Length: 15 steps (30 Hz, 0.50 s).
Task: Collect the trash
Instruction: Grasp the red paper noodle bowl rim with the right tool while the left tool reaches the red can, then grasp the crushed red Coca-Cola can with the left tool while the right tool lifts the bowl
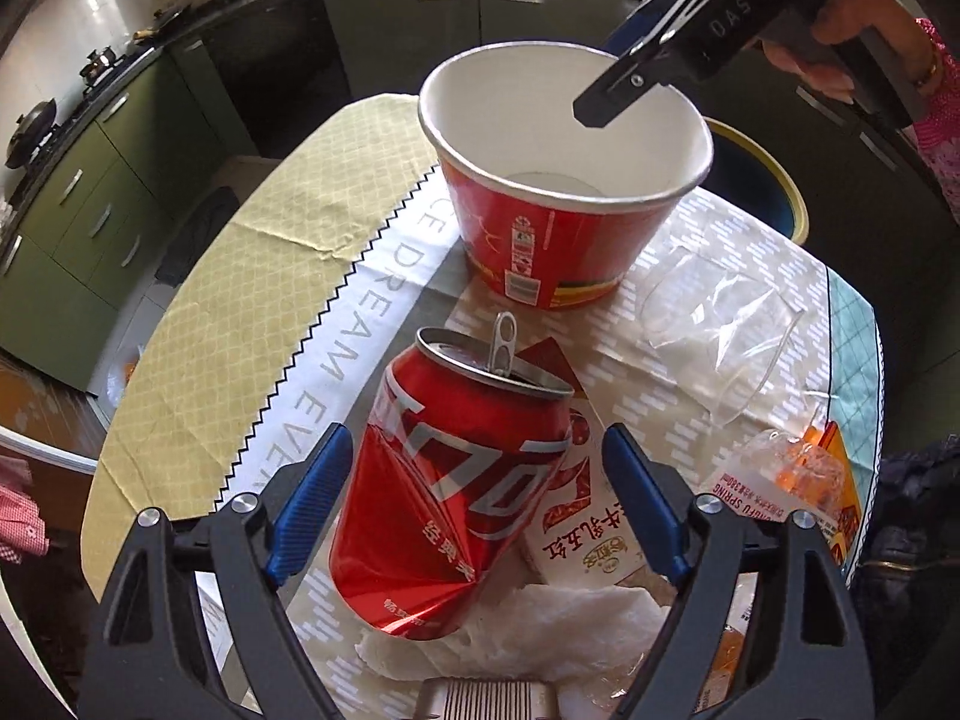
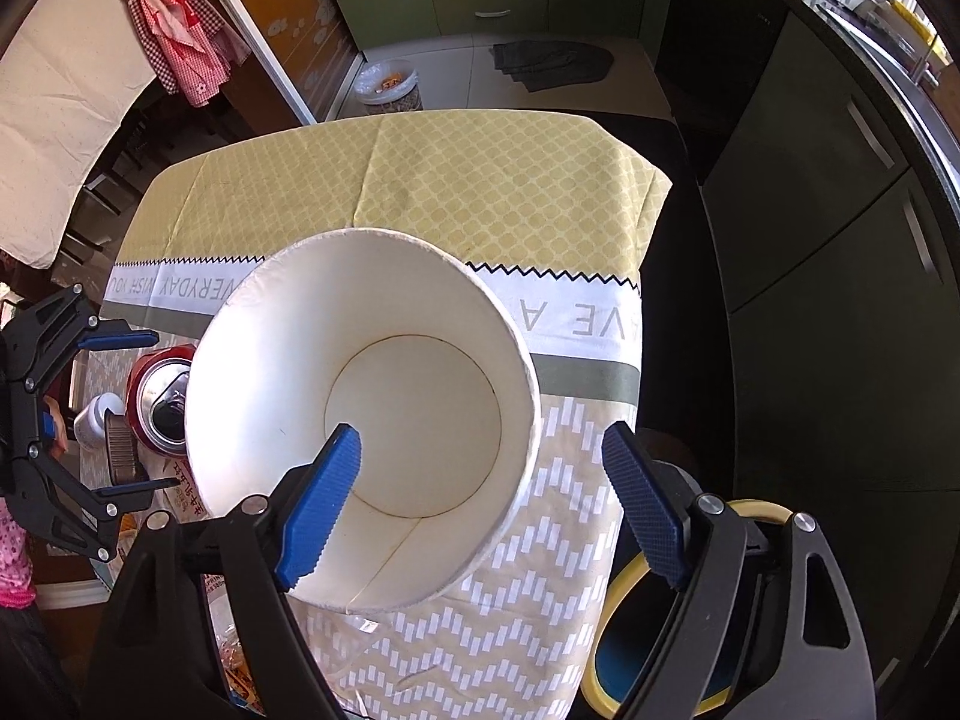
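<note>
A dented red cola can (image 1: 456, 480) lies tilted on the table between the open fingers of my left gripper (image 1: 480, 504); the blue pads stand apart from it on both sides. A red paper bowl (image 1: 564, 180), white inside, stands behind the can. My right gripper (image 2: 486, 504) hovers open over the bowl (image 2: 372, 420), one finger inside the rim and one outside, and also shows in the left wrist view (image 1: 606, 102). The can shows left of the bowl in the right wrist view (image 2: 159, 408).
A drink carton (image 1: 591, 531), a white tissue (image 1: 540, 630), a clear plastic cup (image 1: 720, 330) and a crumpled bottle (image 1: 780, 474) lie on the patterned tablecloth (image 1: 252, 276). A yellow-rimmed bin (image 2: 636, 636) stands beside the table. Green kitchen cabinets (image 1: 78, 198) lie beyond.
</note>
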{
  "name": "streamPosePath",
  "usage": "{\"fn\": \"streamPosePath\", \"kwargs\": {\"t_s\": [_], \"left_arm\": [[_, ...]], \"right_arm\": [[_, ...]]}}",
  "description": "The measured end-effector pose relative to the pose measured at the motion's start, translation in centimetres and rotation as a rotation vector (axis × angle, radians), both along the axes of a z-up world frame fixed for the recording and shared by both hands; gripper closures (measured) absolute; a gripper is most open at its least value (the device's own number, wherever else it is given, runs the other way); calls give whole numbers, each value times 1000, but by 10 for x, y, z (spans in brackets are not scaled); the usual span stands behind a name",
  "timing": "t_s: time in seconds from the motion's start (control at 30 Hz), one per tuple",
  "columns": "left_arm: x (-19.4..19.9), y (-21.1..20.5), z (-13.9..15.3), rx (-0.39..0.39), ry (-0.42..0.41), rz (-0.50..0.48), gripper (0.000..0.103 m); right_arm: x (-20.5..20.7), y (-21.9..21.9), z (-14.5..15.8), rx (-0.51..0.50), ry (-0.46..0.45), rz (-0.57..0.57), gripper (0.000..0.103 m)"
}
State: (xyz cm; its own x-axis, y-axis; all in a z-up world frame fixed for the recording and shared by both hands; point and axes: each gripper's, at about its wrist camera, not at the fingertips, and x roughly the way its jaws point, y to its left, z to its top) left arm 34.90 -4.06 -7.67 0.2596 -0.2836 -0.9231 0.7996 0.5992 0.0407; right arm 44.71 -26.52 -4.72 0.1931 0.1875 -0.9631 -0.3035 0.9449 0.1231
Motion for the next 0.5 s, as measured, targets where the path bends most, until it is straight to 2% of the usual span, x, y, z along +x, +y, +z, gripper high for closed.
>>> {"fn": "streamPosePath", "kwargs": {"t_s": [0.07, 0.17, 0.4, 0.47, 0.5], "left_arm": [[1, 1, -5, -1, 31, -16, 25], [3, 5, -9, -12, 50, -5, 41], [6, 16, -5, -57, 67, 64, 46], [5, 19, -4, -60, 56, 89, 47], [5, 20, -4, -61, 51, 101, 47]], "right_arm": [[1, 2, -2, -5, 5, 4, 21], [3, 5, -5, -8, 14, 11, 21], [4, 10, -10, -17, 32, 16, 21], [4, 9, -10, -24, 31, 4, 25], [4, 9, -9, -27, 34, 0, 31]]}}
